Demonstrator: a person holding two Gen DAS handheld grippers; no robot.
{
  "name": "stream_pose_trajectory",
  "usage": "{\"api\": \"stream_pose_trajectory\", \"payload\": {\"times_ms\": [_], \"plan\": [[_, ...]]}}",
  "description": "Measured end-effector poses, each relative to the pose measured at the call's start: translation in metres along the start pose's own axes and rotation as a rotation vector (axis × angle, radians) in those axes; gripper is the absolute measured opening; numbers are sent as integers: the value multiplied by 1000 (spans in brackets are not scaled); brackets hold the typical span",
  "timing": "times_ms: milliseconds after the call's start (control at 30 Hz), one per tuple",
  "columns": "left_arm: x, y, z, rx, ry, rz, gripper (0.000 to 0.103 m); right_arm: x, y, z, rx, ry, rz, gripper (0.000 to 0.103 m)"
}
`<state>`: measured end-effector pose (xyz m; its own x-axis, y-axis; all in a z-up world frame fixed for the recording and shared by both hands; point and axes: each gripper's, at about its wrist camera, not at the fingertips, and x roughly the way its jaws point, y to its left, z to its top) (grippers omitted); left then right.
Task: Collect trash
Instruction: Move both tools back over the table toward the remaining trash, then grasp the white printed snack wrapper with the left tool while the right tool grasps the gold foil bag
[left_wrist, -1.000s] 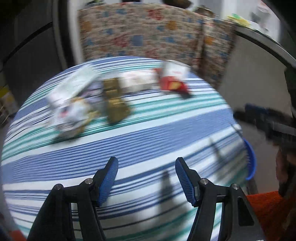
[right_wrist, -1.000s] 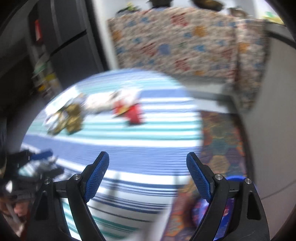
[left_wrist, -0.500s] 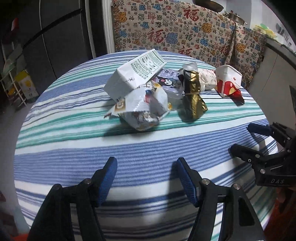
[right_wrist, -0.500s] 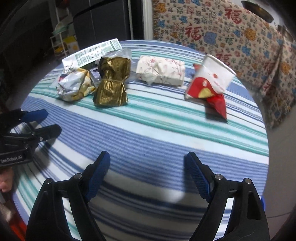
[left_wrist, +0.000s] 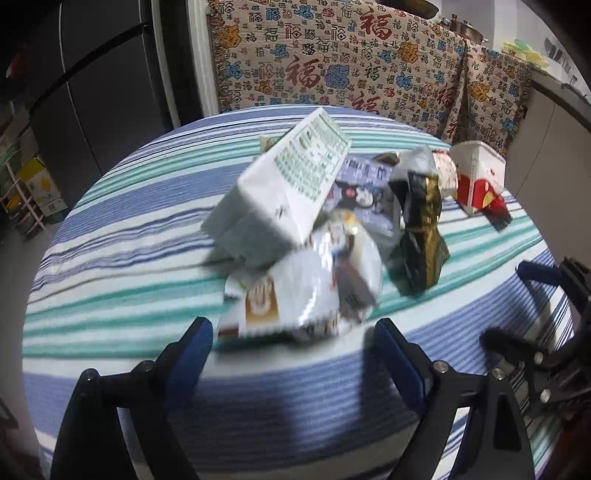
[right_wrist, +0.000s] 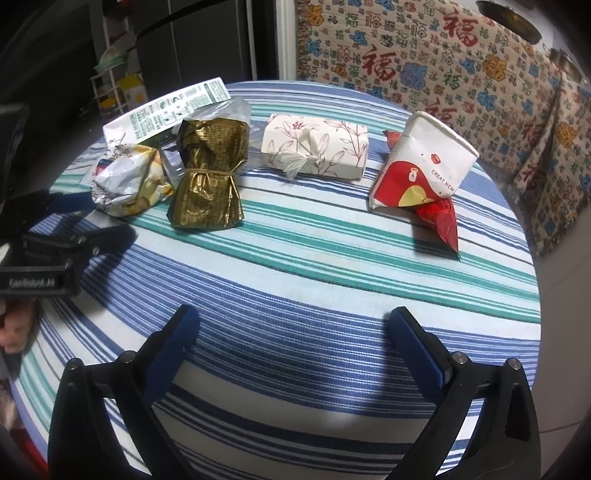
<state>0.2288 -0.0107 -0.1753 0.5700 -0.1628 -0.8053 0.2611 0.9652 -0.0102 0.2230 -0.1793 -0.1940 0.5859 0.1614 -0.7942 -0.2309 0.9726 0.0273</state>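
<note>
Left wrist view: the left gripper (left_wrist: 293, 332) hangs low over a round table w/ a striped cloth (left_wrist: 110, 229). Its jaws are opening, nothing pressed between them. The crumpled silver wrapper (left_wrist: 306, 291) sits just ahead of the tips, maybe partly between them; motion blur makes that hard to call. A white carton (left_wrist: 284, 188) leans on top of the wrapper. To its right stands a gold foil bag (left_wrist: 424, 236), then a crushed red-and-white cup (left_wrist: 476, 181) near the far edge.

Right wrist view: the right gripper (right_wrist: 293, 332) is also opening, empty, over bare cloth. The trash lies well apart from it in a rough row: wrapper (right_wrist: 127, 181), carton (right_wrist: 166, 107), gold bag (right_wrist: 208, 177) tied at the waist w/ a band, a flowered tissue box (right_wrist: 317, 144), the cup (right_wrist: 421, 166) on its side over a red scrap (right_wrist: 439, 221).

Step in hand, as I read it: approach and pre-grasp; nothing collected yet. Next move for the left calls for easing forward so both pads flank the wrapper, then closing gently, since it's soft and the carton resting on it may tip. The right looks best placed for the cup or the tissue box.

Containers: no bin or bag for trash shows in either view. The cup's mouth faces away, so contents unknown. The tissue box has a tissue poking out of its slot.
</note>
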Motion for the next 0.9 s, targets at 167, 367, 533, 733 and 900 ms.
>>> {"api": "stream_pose_trajectory", "payload": {"times_ms": [167, 367, 533, 733, 900], "plan": [[-7, -1, 15, 21, -60, -37, 86, -1, 0, -1, 2, 1, 2, 102], [-20, -3, 11, 32, -56, -32, 49, -1, 0, -1, 2, 1, 3, 103], [-48, -2, -17, -22, -39, -36, 50, -1, 0, -1, 1, 1, 3, 103], [-58, -5, -39, -2, -35, -50, 71, -1, 0, 0, 2, 1, 3, 103], [-40, -9, -40, 41, 3, -31, 71, -1, 0, -1, 2, 0, 5, 103]]}}
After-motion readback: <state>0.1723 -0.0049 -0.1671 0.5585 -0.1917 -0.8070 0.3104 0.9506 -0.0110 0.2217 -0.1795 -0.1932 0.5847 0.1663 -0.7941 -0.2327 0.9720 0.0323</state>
